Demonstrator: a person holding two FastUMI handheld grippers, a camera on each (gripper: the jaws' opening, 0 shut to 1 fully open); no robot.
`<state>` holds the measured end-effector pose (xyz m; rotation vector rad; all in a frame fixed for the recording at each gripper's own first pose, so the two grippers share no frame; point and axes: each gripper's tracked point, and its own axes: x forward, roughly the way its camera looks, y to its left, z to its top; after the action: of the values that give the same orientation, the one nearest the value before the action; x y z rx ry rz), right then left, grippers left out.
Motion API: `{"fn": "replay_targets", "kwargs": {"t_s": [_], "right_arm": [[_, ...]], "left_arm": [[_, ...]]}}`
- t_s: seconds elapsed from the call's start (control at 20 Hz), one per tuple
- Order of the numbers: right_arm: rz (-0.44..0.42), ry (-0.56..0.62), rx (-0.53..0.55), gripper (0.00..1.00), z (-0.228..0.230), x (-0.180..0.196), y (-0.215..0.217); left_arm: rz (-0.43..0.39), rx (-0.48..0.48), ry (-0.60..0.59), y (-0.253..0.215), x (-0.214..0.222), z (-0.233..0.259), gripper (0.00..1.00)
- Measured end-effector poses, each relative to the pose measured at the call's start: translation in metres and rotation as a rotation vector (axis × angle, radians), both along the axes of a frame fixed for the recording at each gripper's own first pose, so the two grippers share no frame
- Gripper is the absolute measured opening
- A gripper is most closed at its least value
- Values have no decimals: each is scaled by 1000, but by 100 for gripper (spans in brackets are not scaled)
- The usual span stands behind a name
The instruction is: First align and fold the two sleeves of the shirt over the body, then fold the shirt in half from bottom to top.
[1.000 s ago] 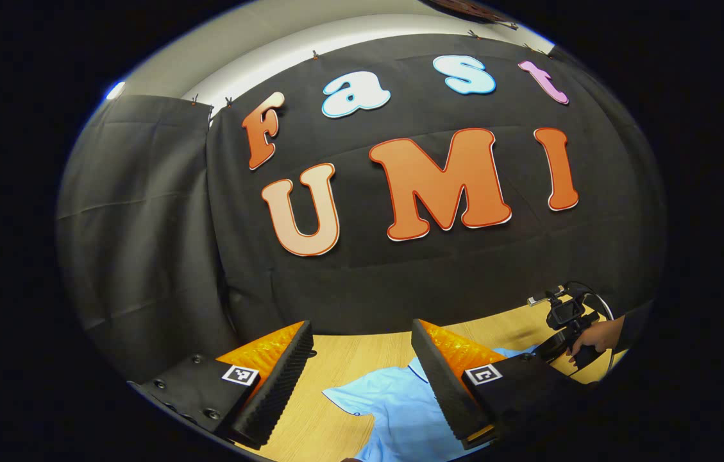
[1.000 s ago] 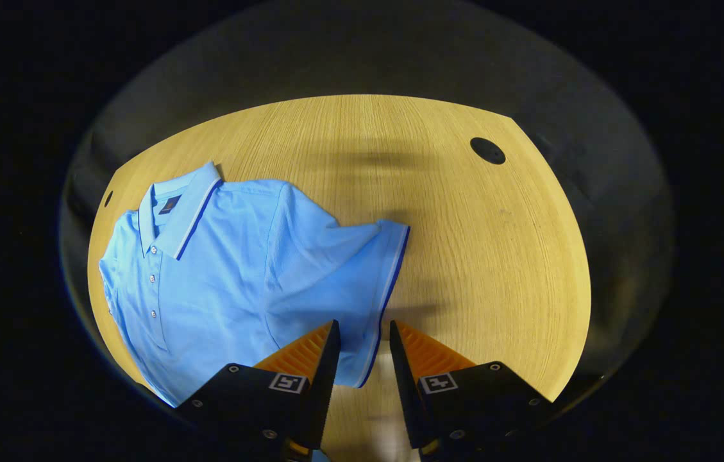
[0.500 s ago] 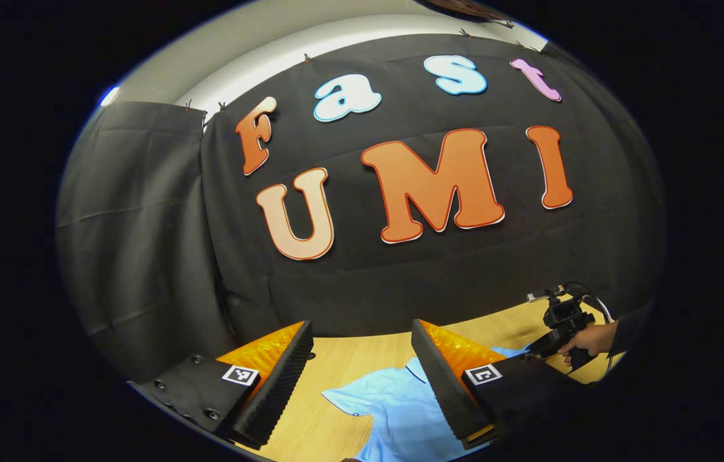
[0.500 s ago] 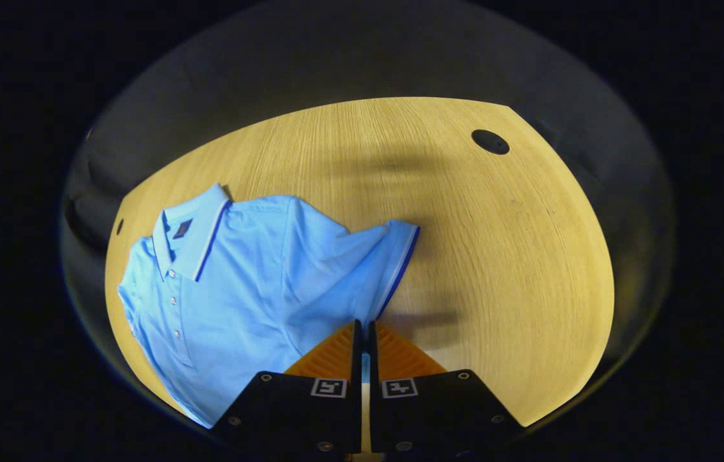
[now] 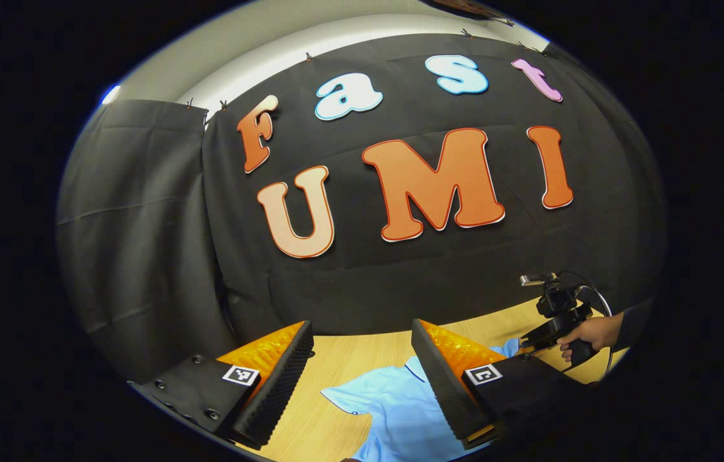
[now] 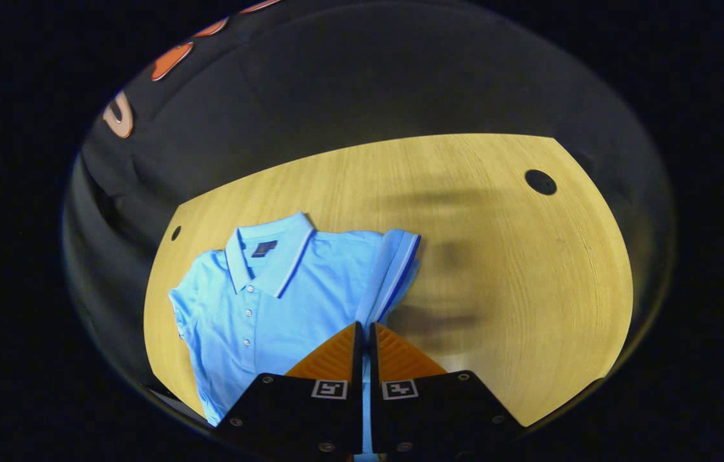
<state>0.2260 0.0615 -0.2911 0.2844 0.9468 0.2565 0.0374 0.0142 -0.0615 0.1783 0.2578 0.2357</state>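
Lying face up on the wooden table (image 6: 515, 269), the light blue polo shirt (image 6: 259, 308) has its collar (image 6: 272, 253) toward the far edge and its hem toward us, so its long axis runs near to far, tilted slightly leftward at the bottom in the right gripper view. We hold its sleeve (image 6: 394, 269) by the striped cuff: the right gripper (image 6: 362, 337) has its fingers pressed together on the cuff's edge, and the sleeve rises in a narrow band off the table. We judge this hold is meant to carry the sleeve across the body for the first fold, which is not yet laid down. The other sleeve (image 5: 349, 394) lies flat and spread beside the body in the left gripper view. There the left gripper (image 5: 362, 366) hovers above the shirt with its fingers wide apart and nothing between them, angled up toward the cloth wall (image 5: 143, 224), waiting, we think, for its own sleeve. Farther right, a hand (image 5: 592, 333) holds the other gripper over the table. A dark round hole (image 6: 540, 182) marks the table's far corner.
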Motion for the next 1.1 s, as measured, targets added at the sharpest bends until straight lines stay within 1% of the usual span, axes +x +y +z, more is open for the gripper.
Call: {"fn": "replay_targets", "kwargs": {"t_s": [0.1,0.2,0.25,0.3,0.35,0.4,0.45,0.5,0.55,0.65,0.7,0.75,0.8,1.0,1.05,1.1], "right_arm": [[36,-22,5,5,5,1,16],[64,-19,50,6,10,-2,36],[85,-15,75,9,11,-7,47],[104,-15,89,14,13,-9,54],[119,-21,89,16,15,-11,57],[129,-29,80,20,16,-13,58],[133,-34,69,20,17,-15,56],[137,-41,59,23,19,-16,54],[136,-53,44,26,21,-17,49],[131,-86,22,35,31,-18,38],[124,-102,10,43,35,-19,32],[116,-112,1,47,41,-22,26],[106,-124,-2,54,47,-25,21],[48,-167,-18,69,66,-43,2],[31,-175,-22,71,70,-49,-1],[15,-180,-24,75,73,-56,-3]], "left_arm": [[4,-8,3,4,1,-3,100],[12,-26,13,9,1,-10,100],[19,-38,17,11,1,-12,100],[25,-51,20,14,0,-14,100],[30,-60,24,18,0,-16,100],[38,-63,27,23,-1,-20,100],[44,-66,34,29,-1,-23,100],[50,-70,39,35,-1,-26,100],[55,-76,44,42,1,-29,100],[50,-95,60,50,6,-36,100],[43,-110,73,50,9,-43,100],[31,-133,91,52,12,-50,100],[23,-155,114,53,12,-60,100],[3,-289,236,65,13,-105,100],[7,-316,276,71,15,-117,100],[0,-351,325,74,12,-130,100]]}}
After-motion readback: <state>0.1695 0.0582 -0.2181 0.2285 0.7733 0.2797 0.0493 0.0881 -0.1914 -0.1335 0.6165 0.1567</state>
